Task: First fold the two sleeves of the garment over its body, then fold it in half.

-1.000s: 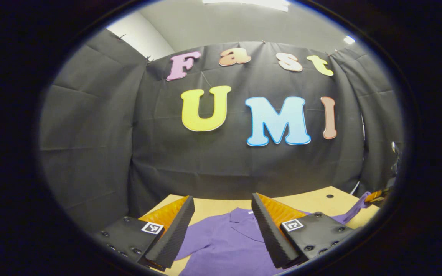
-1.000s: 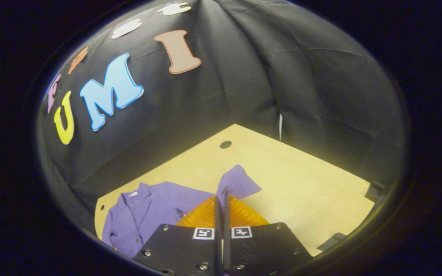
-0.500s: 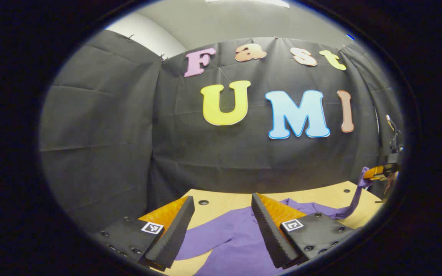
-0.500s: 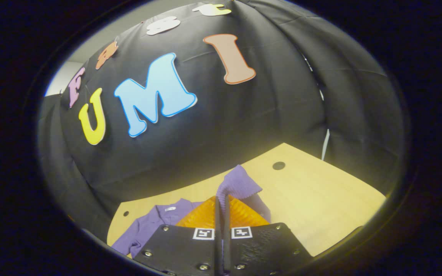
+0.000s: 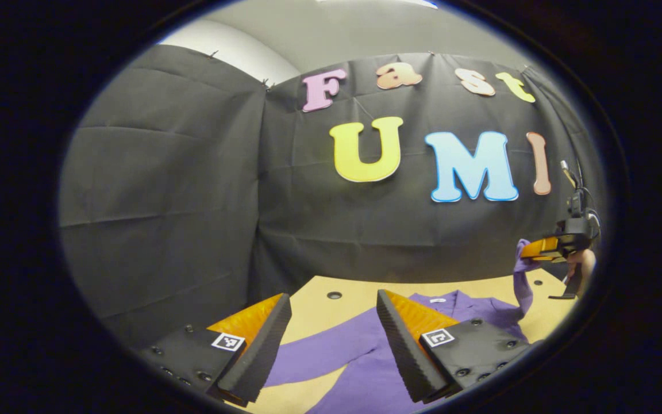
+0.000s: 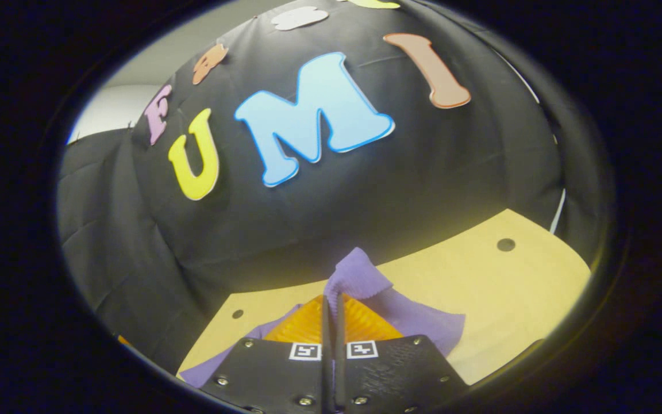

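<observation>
Left gripper view: the left gripper point(image 5: 331, 339) sits low in the foreground with its jaws wide apart and nothing between them. Beyond and below them a purple shirt point(image 5: 365, 368) lies spread on a light wooden table point(image 5: 314, 307). Its collar point(image 5: 443, 301) points toward the far wall, and one sleeve point(image 5: 322, 351) stretches out flat to the left, passing behind the left jaw. The near part of the shirt is cut off by the bottom edge and partly hidden by the right jaw. At the far right, the right gripper point(image 5: 529, 251) is raised above the table, held by a hand point(image 5: 582, 261) that is only partly visible at the edge. The shirt's other sleeve point(image 5: 520, 282) hangs from it in a narrow strip down to the shirt's shoulder.

Right gripper view: the right gripper point(image 6: 333, 307) has its jaws together, clamped on the sleeve point(image 6: 360, 282), whose cuff bunches up just past the tips. More purple cloth point(image 6: 423, 322) spills to the right of the jaws, and a sliver of cloth shows at the lower left. The table point(image 6: 480, 282) stretches away on the right. How much cloth lies inside the jaws is hidden.
</observation>
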Tool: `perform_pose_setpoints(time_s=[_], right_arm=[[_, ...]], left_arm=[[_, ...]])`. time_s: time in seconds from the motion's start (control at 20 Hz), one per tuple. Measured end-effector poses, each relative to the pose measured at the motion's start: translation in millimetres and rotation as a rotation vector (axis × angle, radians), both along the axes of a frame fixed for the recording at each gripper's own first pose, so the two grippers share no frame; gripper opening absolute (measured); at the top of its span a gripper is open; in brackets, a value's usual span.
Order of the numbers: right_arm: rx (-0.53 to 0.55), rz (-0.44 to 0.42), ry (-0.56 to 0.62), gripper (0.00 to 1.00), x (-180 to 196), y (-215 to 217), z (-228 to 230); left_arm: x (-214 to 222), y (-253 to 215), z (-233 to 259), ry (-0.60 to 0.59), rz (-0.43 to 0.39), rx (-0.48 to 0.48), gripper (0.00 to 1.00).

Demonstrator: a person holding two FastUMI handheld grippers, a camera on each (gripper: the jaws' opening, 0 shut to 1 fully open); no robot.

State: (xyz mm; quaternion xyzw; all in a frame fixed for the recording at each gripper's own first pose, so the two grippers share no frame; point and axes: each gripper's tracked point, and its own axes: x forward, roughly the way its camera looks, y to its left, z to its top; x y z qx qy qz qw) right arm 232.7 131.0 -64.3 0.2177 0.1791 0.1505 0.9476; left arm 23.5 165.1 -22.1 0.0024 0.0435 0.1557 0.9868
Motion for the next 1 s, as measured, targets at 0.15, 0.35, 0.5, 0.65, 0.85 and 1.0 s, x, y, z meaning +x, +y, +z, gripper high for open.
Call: perform_pose_setpoints(time_s=[0.15,0.35,0.5,0.65,0.85,1.0], right_arm=[[-0.035,0.096,0.030,0.02,-2.9,45.5,-16.5],[-0.129,0.215,0.085,0.02,-10.3,97.7,-56.5],[-0.207,0.261,0.118,0.02,-15.8,123.8,-86.1],[-0.286,0.289,0.152,0.03,-16.7,140.2,-112.9],[-0.359,0.318,0.168,0.05,-20.9,150.6,-130.8],[-0.391,0.334,0.161,0.10,-19.7,156.2,-134.8]], left_arm=[[-12.6,13.8,-0.7,0.003,0.040,0.004,0.99],[-26.2,26.8,-8.3,0.017,0.083,-0.015,0.99],[-33.2,33.3,-17.0,0.030,0.109,-0.027,0.99],[-39.2,36.7,-22.8,0.042,0.125,-0.033,0.99],[-43.5,41.0,-26.5,0.049,0.138,-0.037,0.99],[-42.5,41.0,-28.9,0.053,0.140,-0.038,0.99]])
